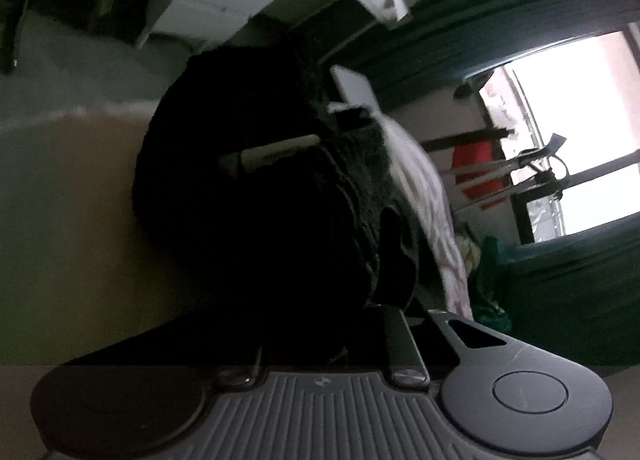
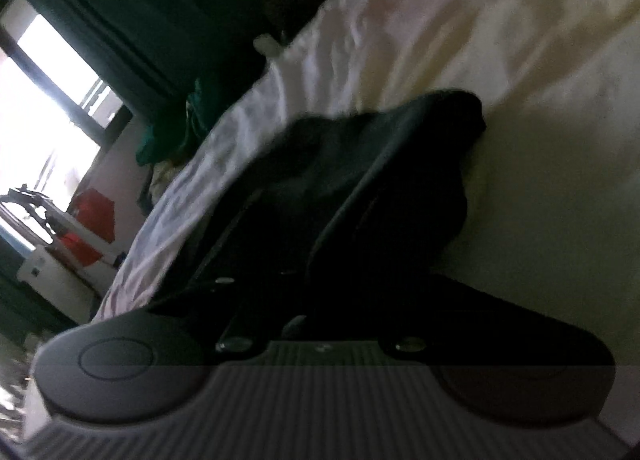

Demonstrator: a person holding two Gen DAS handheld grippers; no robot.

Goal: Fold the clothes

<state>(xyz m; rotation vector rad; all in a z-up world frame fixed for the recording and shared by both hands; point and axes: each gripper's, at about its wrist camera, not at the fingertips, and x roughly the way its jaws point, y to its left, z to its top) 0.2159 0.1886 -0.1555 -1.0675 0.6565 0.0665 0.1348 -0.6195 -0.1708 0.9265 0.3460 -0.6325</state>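
Observation:
A black fuzzy garment (image 1: 256, 200) fills the middle of the left wrist view, bunched over the left gripper's fingers, with a white tag or strip (image 1: 280, 152) across it. My left gripper (image 1: 320, 300) is buried in this cloth and appears shut on it. In the right wrist view the same black garment (image 2: 360, 164) lies on a pale bed sheet (image 2: 520, 180), and my right gripper (image 2: 352, 180) is closed on its edge, its dark fingers (image 2: 384, 188) running into the cloth. Both views are rolled sideways and blurred.
A white crumpled sheet or garment (image 2: 248, 132) lies beside the black one. Dark green curtains (image 1: 520, 0) and a bright window (image 1: 580, 120) stand behind. A green cloth heap (image 2: 168, 132) and a red object (image 2: 92, 220) lie beyond the bed.

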